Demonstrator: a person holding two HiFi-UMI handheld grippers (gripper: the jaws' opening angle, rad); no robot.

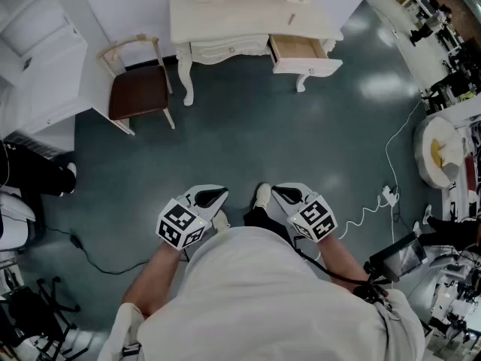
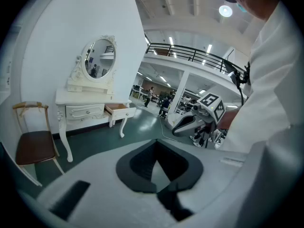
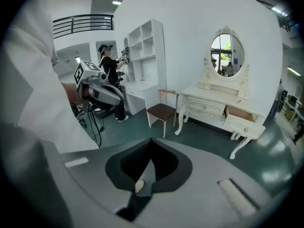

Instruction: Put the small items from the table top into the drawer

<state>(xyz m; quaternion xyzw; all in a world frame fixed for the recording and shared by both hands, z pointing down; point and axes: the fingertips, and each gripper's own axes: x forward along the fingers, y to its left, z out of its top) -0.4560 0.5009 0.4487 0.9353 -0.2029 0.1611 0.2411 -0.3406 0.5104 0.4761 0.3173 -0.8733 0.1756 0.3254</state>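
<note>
**A:** Head view: which step?

**B:** Barely begun, I'd say. Left gripper (image 1: 214, 198) and right gripper (image 1: 284, 195) sit by the body, well apart from the desk (image 1: 225, 13). Its drawer (image 1: 301, 51) is open.

**A:** Left gripper view?

**B:** Jaws closed, empty.

**A:** Right gripper view?

**B:** Same. Items too small to see. Next: approach the desk, open one gripper.

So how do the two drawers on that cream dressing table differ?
The right drawer is pulled out, showing its tan wooden inside; the middle drawer is pushed shut, only its front showing. The middle drawer looks wider than the right drawer. Both have cream fronts.
</note>
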